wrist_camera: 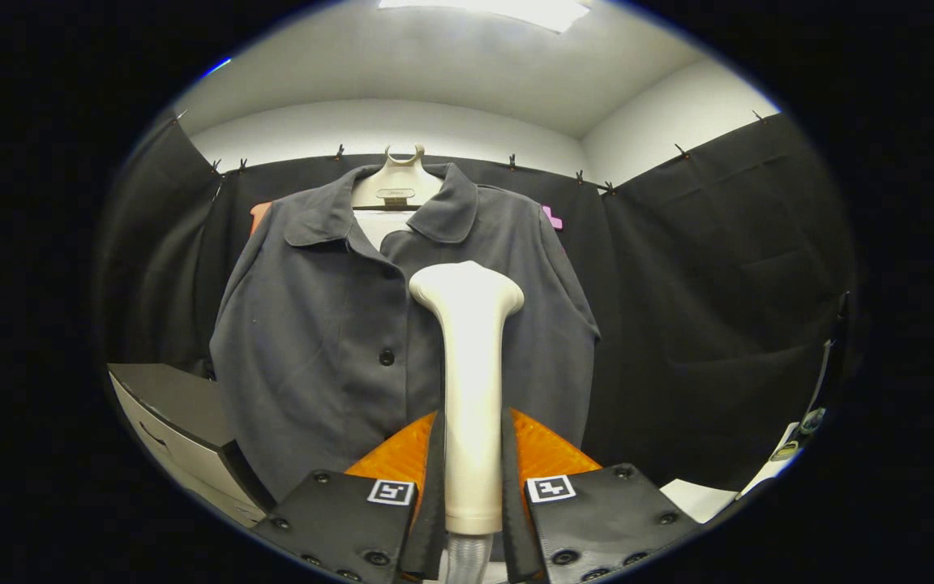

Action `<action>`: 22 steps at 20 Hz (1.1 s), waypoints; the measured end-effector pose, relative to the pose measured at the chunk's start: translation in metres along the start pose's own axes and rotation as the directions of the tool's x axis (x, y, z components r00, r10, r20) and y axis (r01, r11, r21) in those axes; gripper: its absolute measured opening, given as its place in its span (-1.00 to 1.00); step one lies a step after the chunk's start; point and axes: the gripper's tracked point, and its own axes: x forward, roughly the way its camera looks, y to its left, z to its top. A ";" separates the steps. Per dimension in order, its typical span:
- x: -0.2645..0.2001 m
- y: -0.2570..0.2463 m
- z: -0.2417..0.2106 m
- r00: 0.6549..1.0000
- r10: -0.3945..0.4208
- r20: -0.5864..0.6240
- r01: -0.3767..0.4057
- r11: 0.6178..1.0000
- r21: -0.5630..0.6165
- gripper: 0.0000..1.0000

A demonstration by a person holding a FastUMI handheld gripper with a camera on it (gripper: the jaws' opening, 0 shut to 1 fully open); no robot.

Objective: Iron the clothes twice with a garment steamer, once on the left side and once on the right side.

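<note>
My claw [473, 454] is pinching the pale handle of the garment steamer [471, 357], both fingers pressing on its sides, and I am holding it upright so its flared head is rising ahead of the fingers. Just beyond the head, a dark grey buttoned shirt [329, 324] is hanging on a light hanger [399, 182] against the far black cloth wall. A grey cabinet [179, 418] is sitting low to the left, near the shirt's hem.
</note>
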 end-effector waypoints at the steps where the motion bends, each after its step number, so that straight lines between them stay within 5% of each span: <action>1: -0.001 0.000 -0.001 1.000 -0.003 -0.001 0.003 1.000 -0.001 -0.26; 22: -0.038 -0.004 -0.083 0.989 -0.062 -0.134 0.056 0.997 -0.048 -0.27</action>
